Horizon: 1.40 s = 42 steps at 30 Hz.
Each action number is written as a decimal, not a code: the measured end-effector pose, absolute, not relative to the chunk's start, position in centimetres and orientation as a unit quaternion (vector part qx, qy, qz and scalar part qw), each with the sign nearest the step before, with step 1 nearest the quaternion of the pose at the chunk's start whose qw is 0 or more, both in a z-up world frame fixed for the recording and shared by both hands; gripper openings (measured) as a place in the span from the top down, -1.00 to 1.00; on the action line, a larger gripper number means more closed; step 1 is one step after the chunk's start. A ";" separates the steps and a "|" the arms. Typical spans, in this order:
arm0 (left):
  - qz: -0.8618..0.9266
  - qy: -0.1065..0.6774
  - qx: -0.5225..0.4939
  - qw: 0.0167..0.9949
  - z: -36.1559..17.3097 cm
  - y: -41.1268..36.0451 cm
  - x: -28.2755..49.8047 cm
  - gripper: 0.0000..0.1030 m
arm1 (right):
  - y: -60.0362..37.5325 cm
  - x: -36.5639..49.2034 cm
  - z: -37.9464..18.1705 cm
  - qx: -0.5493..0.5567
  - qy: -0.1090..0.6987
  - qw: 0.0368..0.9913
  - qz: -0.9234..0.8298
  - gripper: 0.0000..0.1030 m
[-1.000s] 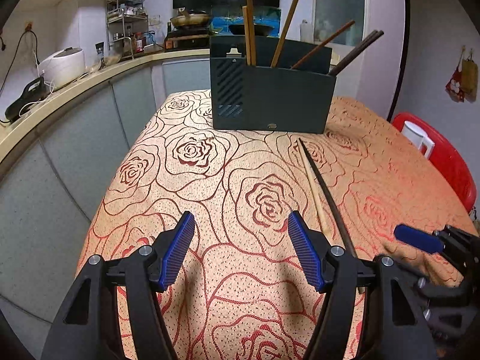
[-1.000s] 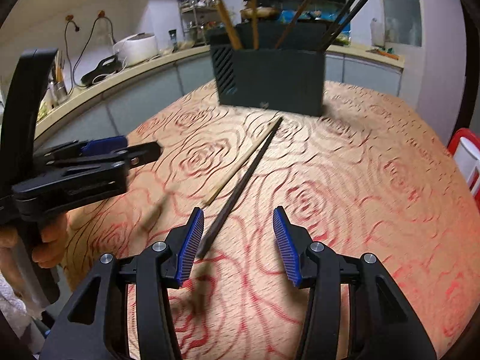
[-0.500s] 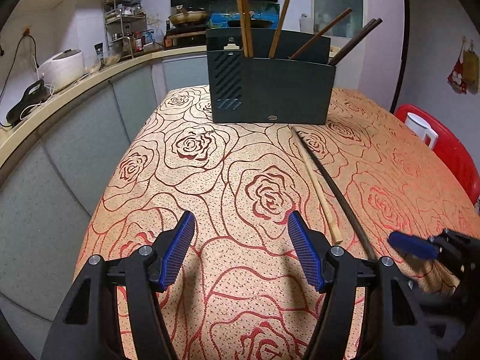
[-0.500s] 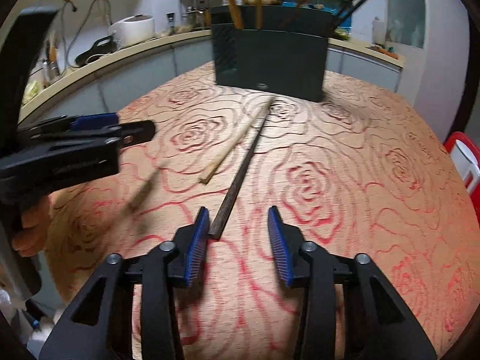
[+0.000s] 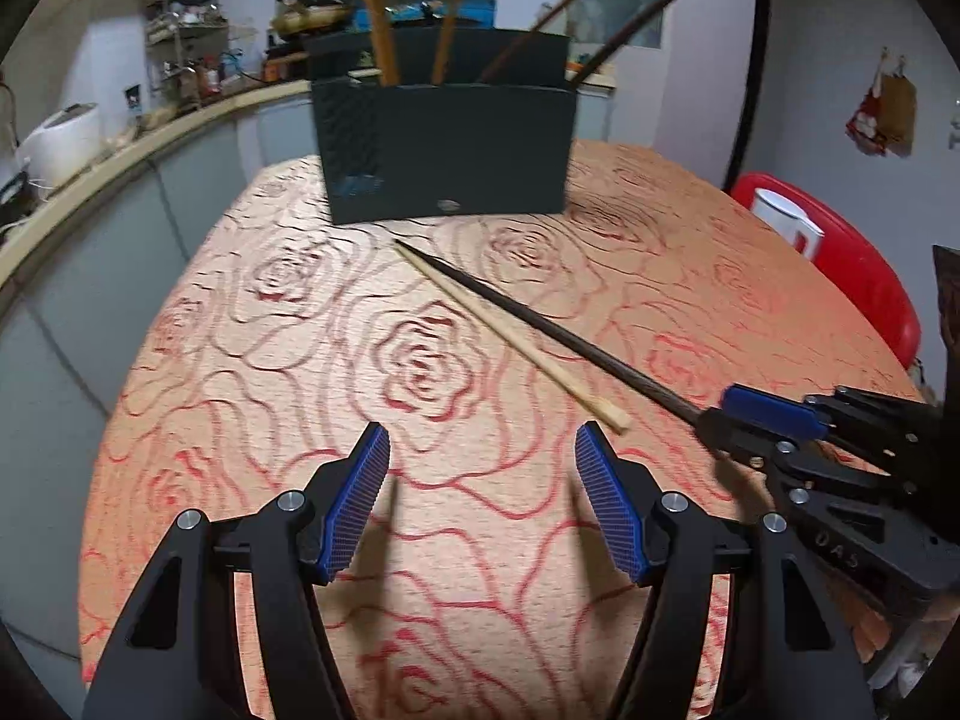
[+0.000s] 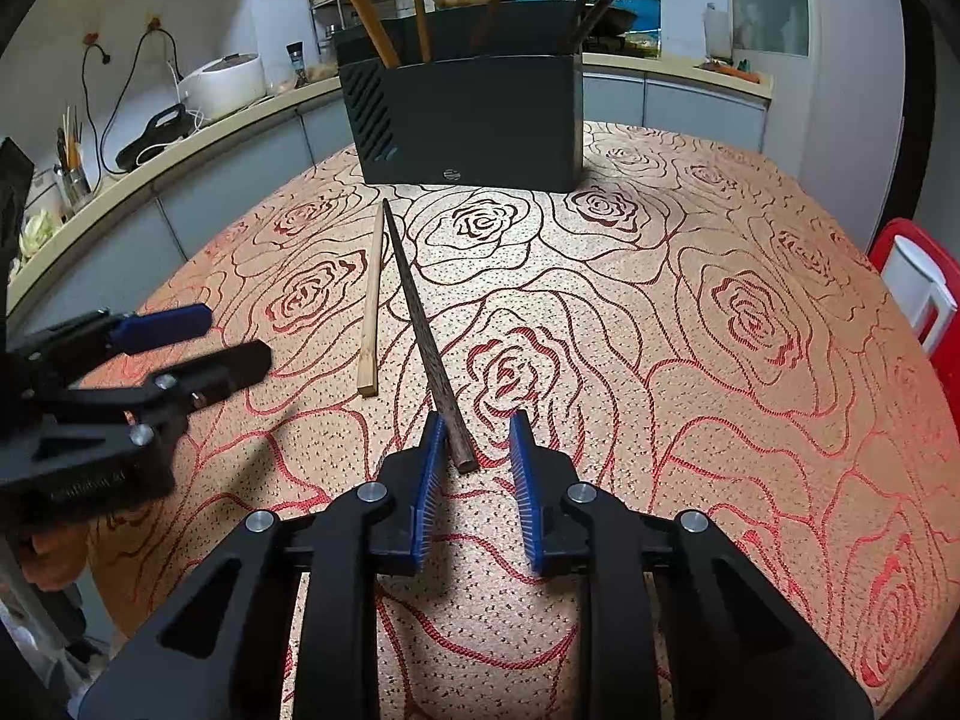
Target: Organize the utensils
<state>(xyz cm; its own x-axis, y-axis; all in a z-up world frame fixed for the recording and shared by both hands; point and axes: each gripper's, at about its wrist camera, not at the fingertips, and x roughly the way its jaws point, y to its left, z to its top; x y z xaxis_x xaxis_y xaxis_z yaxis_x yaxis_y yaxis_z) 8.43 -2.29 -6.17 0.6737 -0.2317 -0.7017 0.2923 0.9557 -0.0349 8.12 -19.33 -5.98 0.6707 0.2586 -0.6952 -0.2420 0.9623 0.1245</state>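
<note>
A dark chopstick and a pale wooden chopstick lie side by side on the rose-patterned tablecloth, pointing at a dark utensil holder that holds several chopsticks. My right gripper is open, low over the cloth, with the thick near end of the dark chopstick between its jaws, close to the left pad. In the left wrist view the dark chopstick runs into the right gripper. My left gripper is open and empty, just short of the pale chopstick's near end.
A red chair with a white mug stands right of the table. A counter with a rice cooker and cables curves along the left. The table edge drops off at the left.
My right gripper moved forward and narrowed, so the dark chopstick's end now lies between its jaws. My left gripper swung left, nearer the pale chopstick's end.
</note>
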 end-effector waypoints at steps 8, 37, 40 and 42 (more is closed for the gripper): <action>-0.180 0.396 0.039 0.900 -6.3 -5.2 10.6 -0.22 | -20.4 8.5 -6.0 0.032 0.390 0.909 0.142 0.74; -0.145 0.414 0.051 0.897 -7.7 -3.5 9.3 0.74 | -19.7 7.8 -6.2 0.016 0.370 0.916 0.154 0.75; -0.144 0.405 0.054 0.901 -7.7 -3.7 8.7 0.82 | -19.6 7.6 -6.2 0.004 0.364 0.919 0.155 0.75; -0.146 0.403 0.053 0.902 -7.7 -3.7 8.4 0.86 | -19.4 7.5 -6.2 -0.001 0.361 0.919 0.157 0.75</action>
<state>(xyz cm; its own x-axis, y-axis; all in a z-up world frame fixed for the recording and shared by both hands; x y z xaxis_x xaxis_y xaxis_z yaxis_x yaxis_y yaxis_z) 8.41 -3.68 -7.73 0.6329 -0.2204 -0.7422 0.3057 0.9519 -0.0221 7.53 -19.44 -6.24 0.6904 0.2877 -0.6637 -0.2893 0.9508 0.1111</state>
